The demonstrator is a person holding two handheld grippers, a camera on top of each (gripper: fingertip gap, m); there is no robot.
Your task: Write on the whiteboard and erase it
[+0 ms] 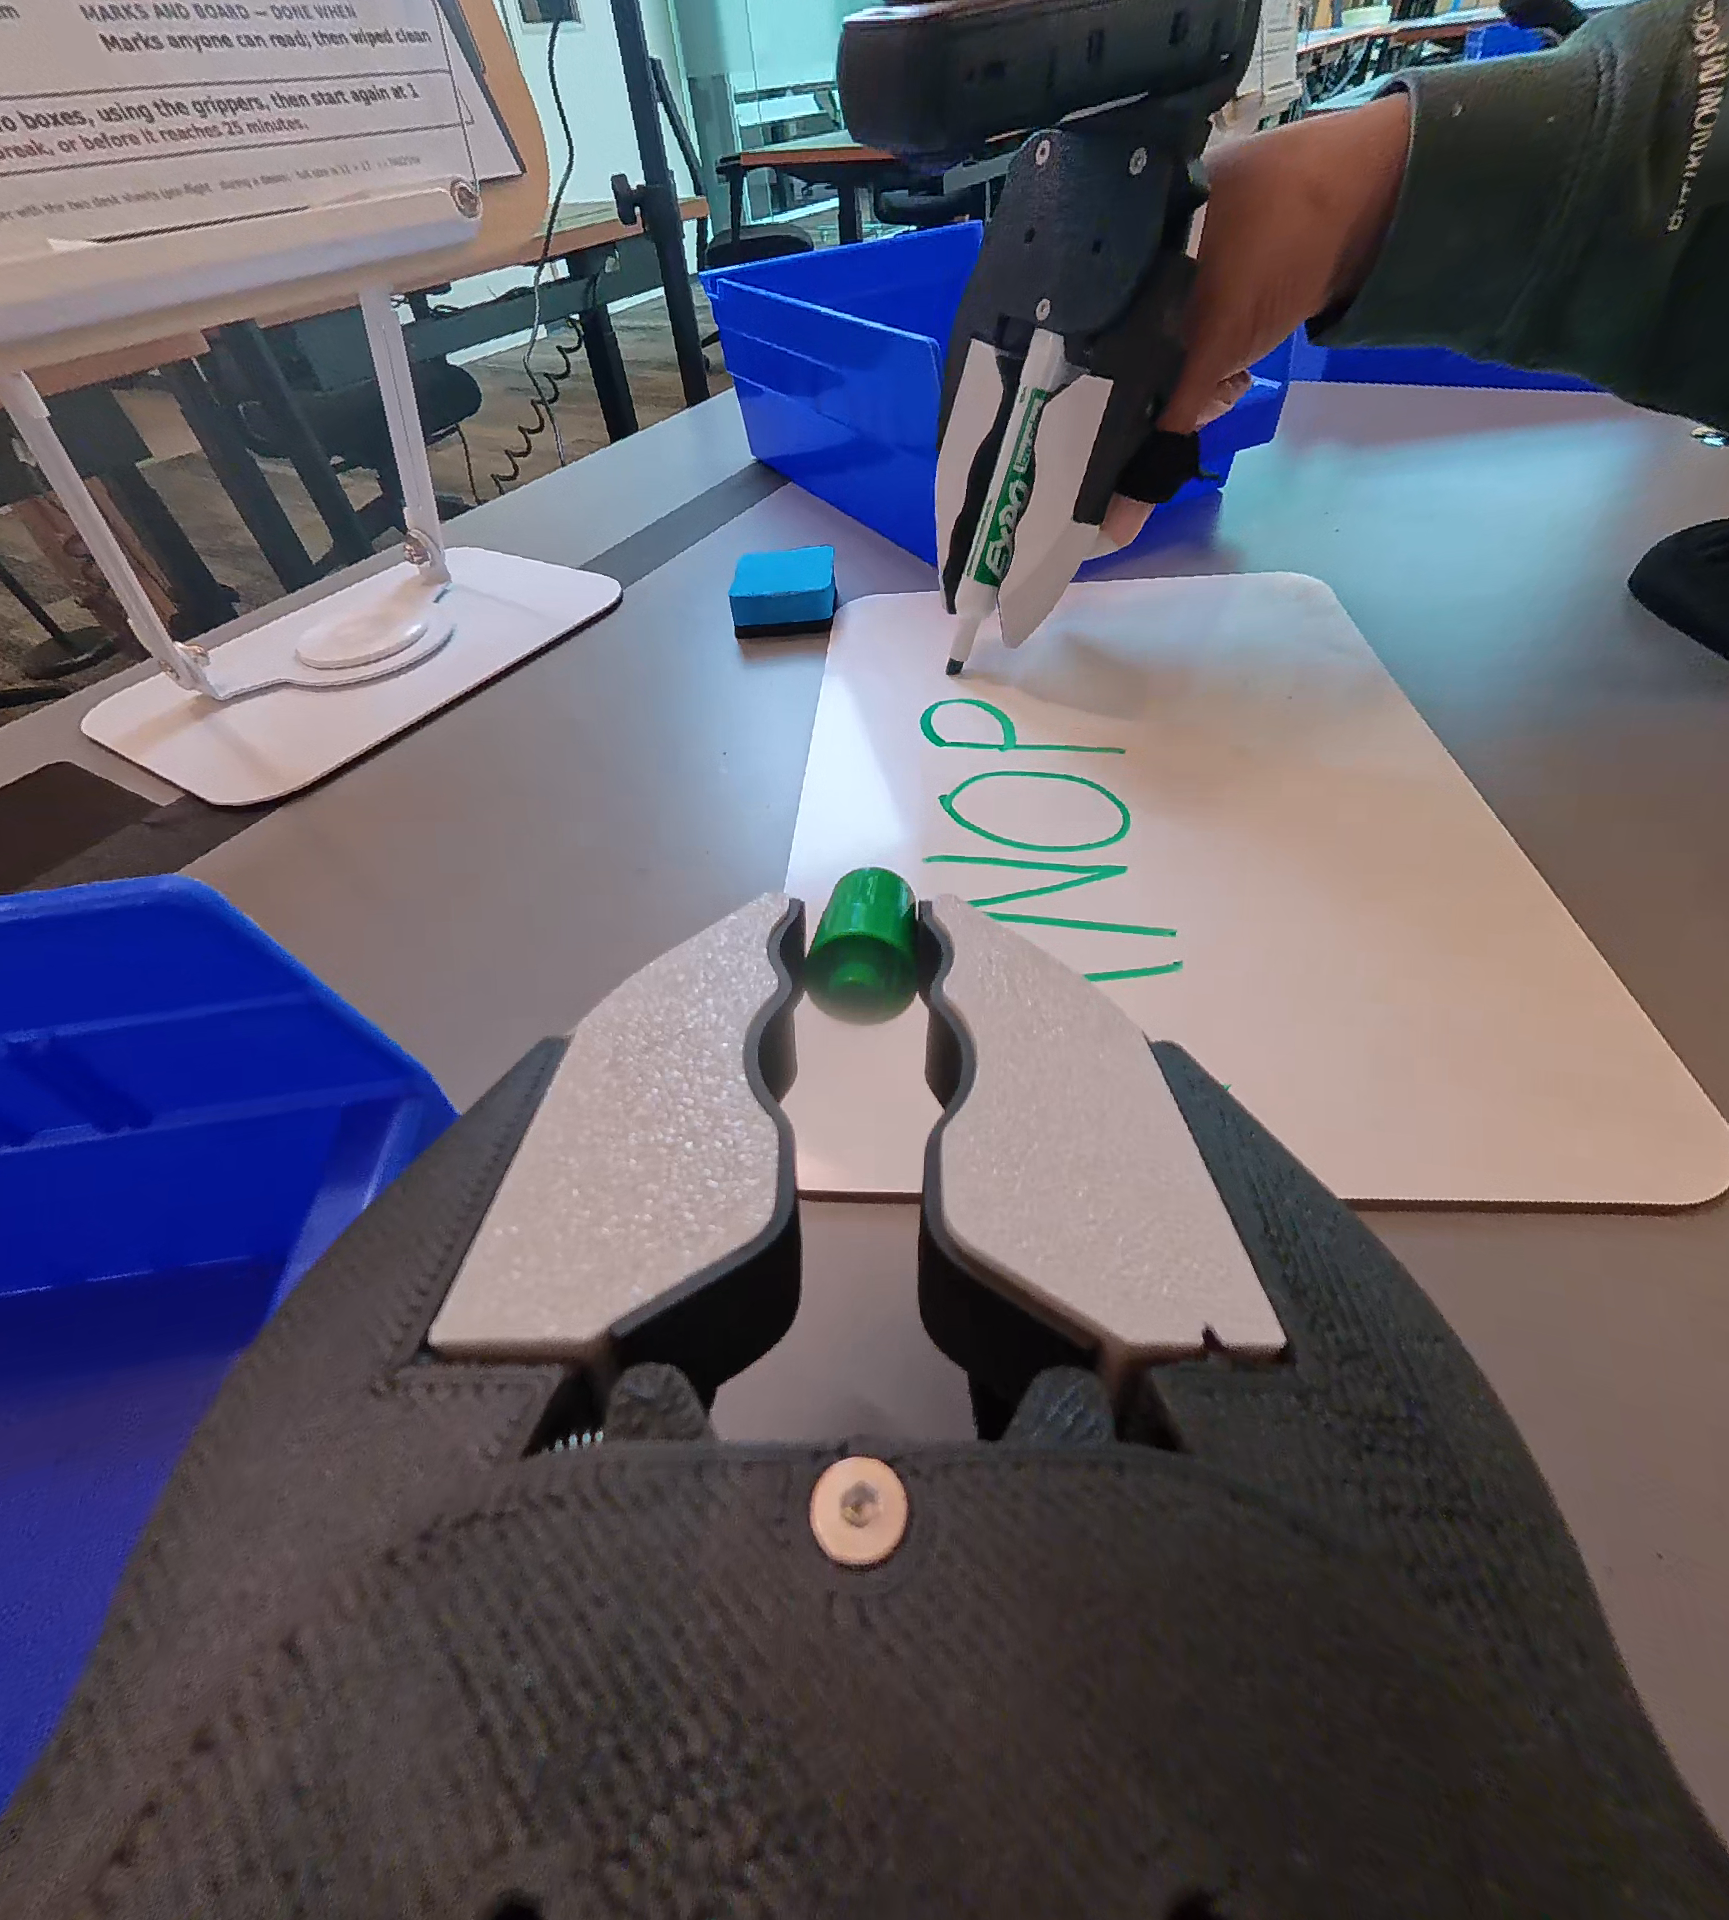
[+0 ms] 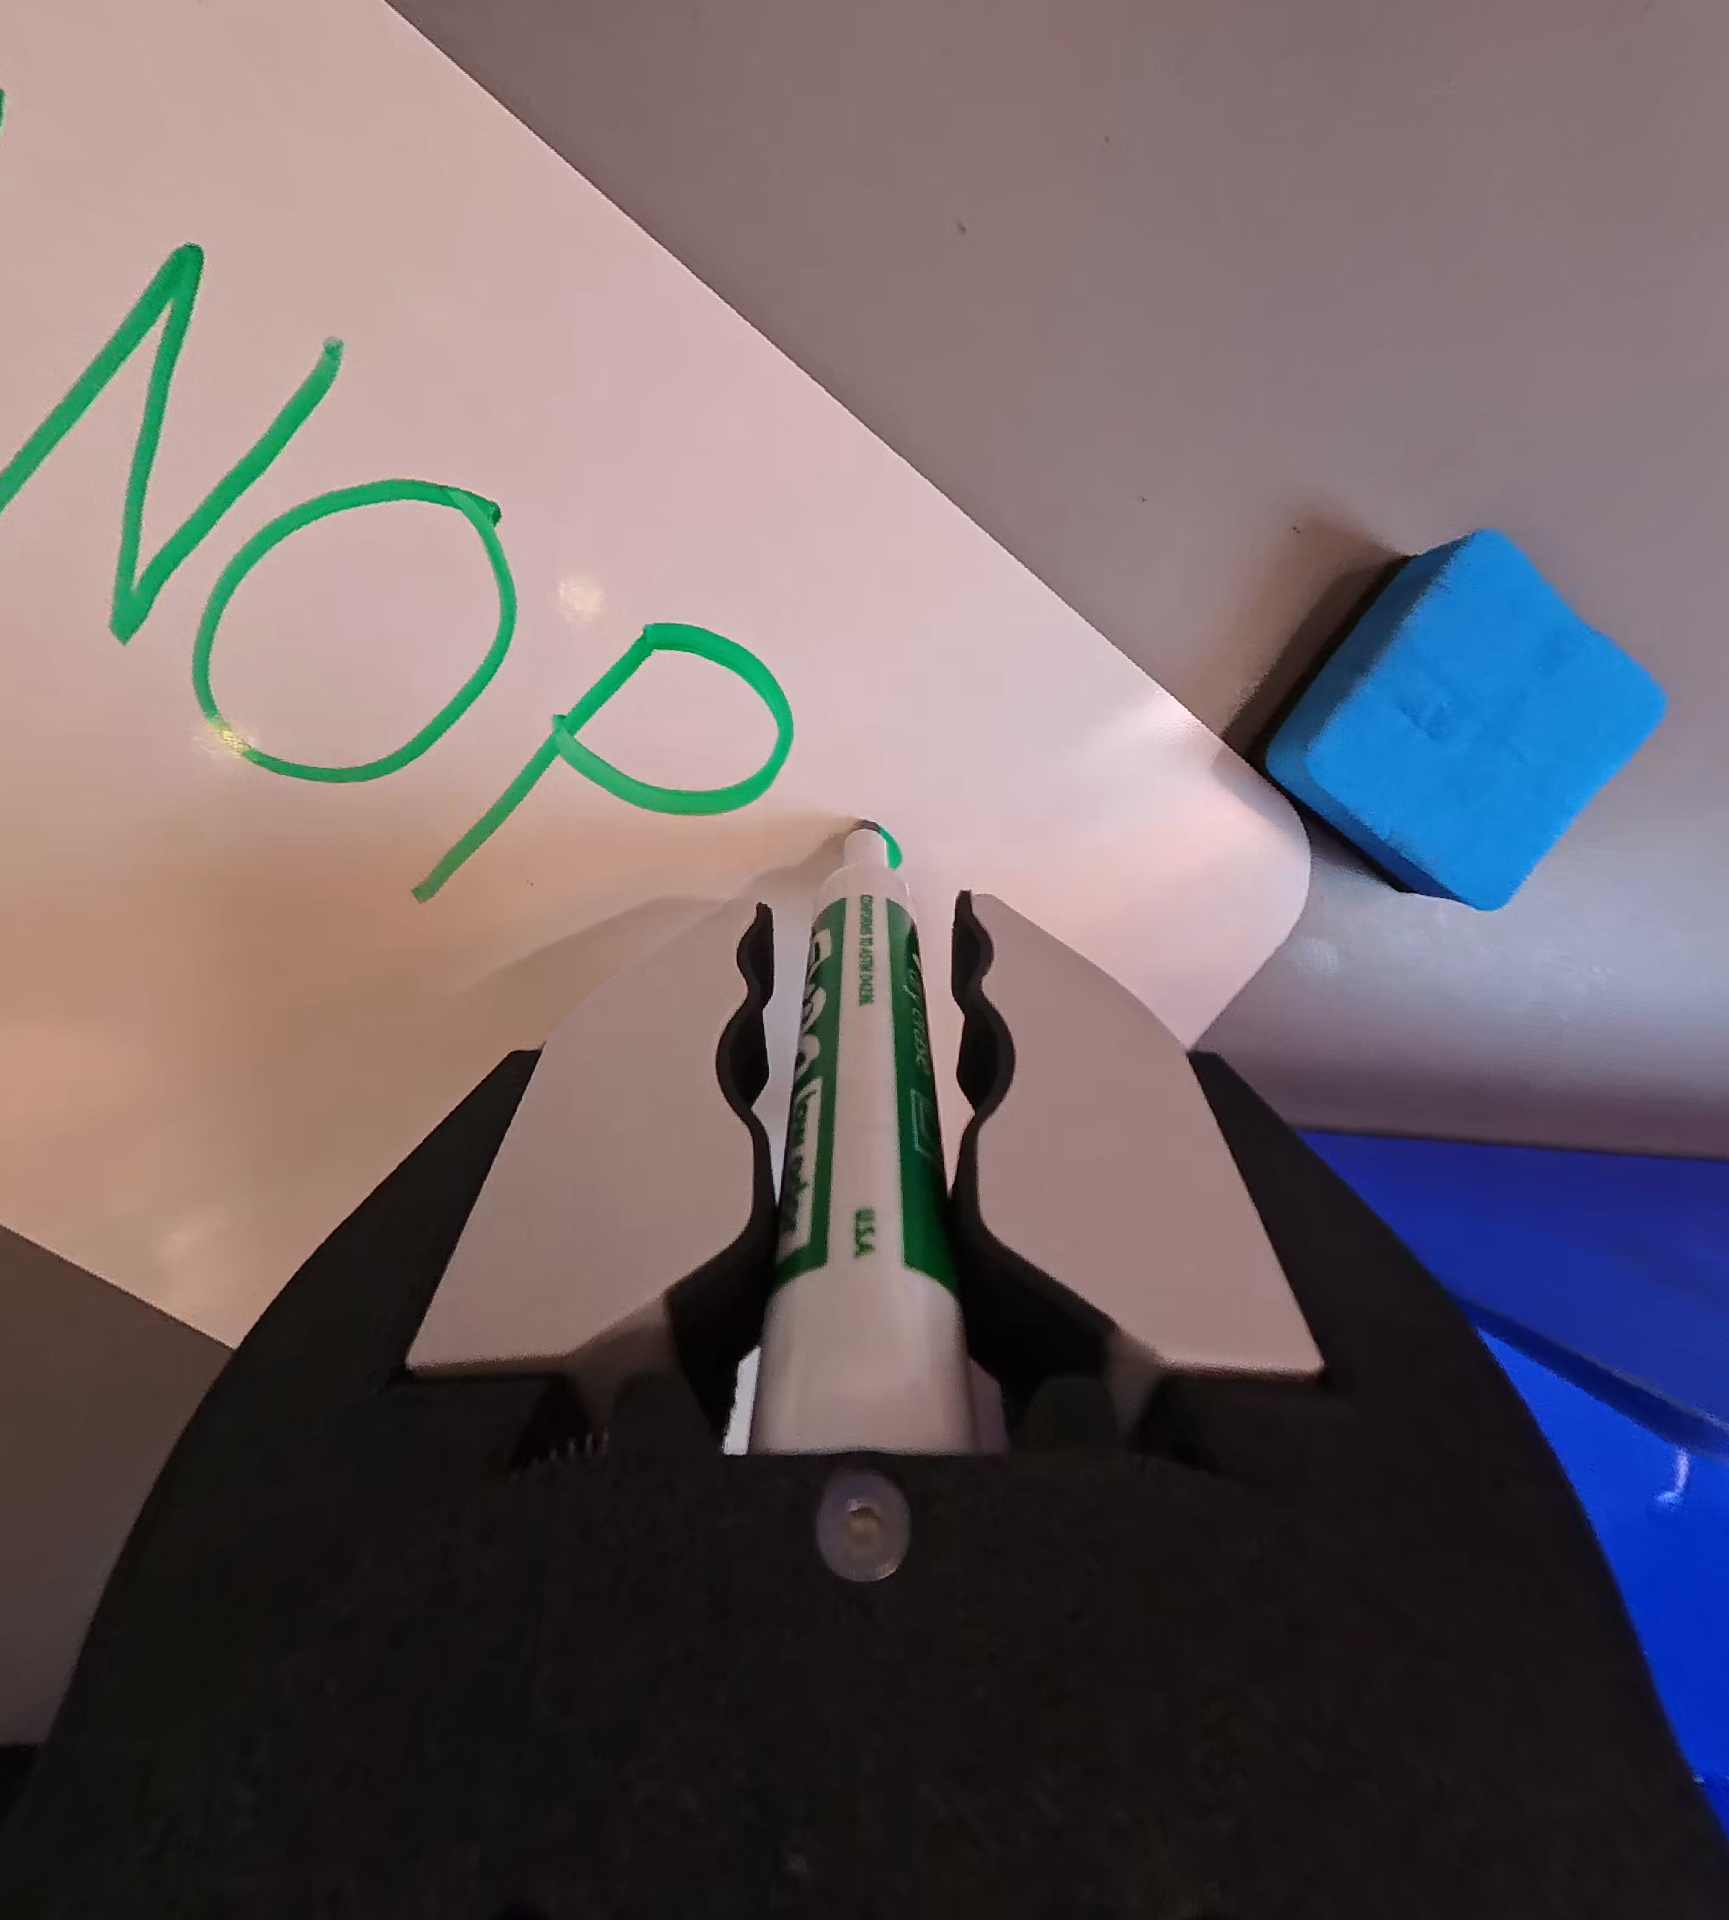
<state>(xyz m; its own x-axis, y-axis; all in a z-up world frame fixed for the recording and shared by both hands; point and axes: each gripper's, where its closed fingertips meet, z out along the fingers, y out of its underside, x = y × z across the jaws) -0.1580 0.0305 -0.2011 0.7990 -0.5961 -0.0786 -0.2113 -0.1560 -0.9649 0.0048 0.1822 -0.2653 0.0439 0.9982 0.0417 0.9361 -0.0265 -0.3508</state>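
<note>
Right gripper (image 2: pixel 860 935) clamped on green marker (image 2: pixel 865 1122), barrel running along the fingers, tip touching whiteboard (image 2: pixel 995 665) just past the last green letter. Left gripper (image 1: pixel 860 951) clamped on green cap (image 1: pixel 862 940). Blue eraser (image 2: pixel 1462 717) just off the board's corner, nearer the right gripper.

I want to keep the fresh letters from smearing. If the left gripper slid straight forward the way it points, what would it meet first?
Judging by its own view, the left gripper, shut on the green cap, points along the whiteboard. Kept low, it would likely cross the green writing first, then reach the right gripper with its marker. Height is unclear.
</note>
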